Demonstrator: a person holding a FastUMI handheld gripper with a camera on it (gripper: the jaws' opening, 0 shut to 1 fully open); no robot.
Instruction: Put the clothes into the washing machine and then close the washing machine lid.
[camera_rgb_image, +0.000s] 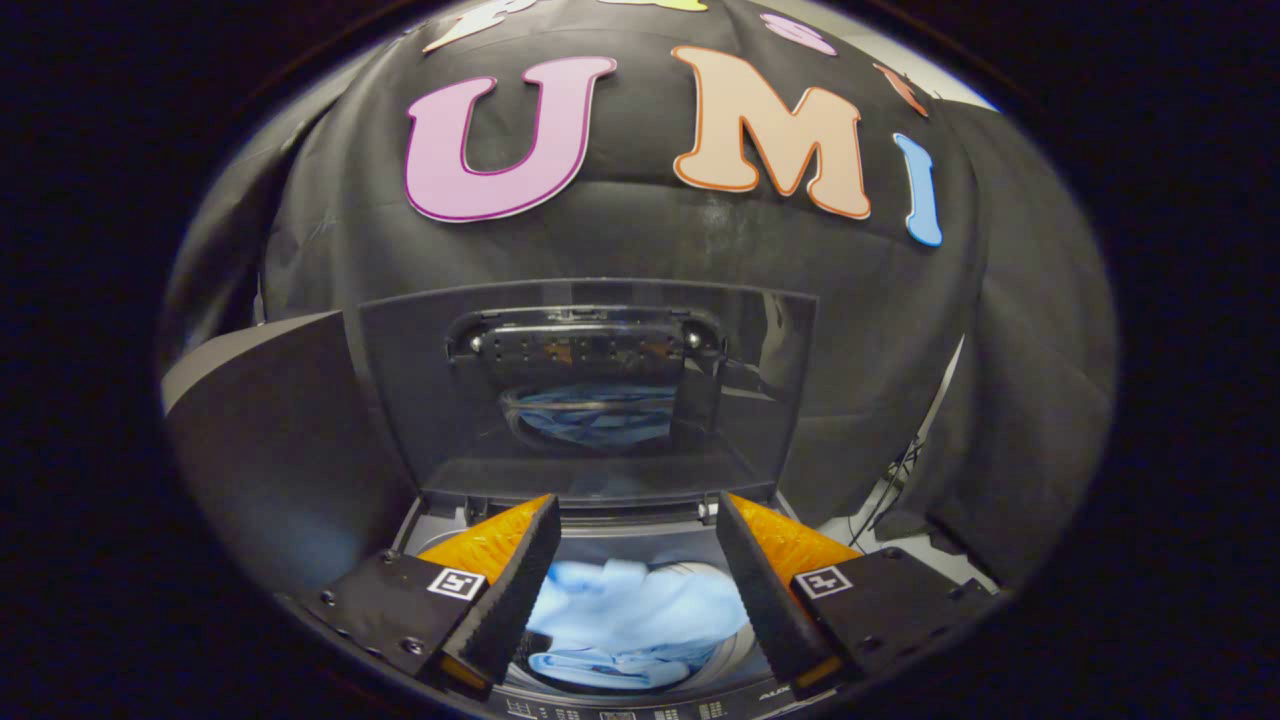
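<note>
Gripper view, gripper (632, 590) jaws wide, empty, above light-blue clothes (635, 620) inside washing machine (640, 700), lid (590, 390) standing upright beyond

The gripper (632, 520) hangs over the open top-loading washing machine (640, 700), its jaws spread wide with nothing between them. Below the gap, crumpled pale blue clothes (630, 620) lie inside the drum. Beyond the jaws, the dark transparent lid (590, 400) stands upright, mirroring the blue fabric.

clothes (630, 620) in washing machine (640, 700), lid (590, 390) behind
</note>
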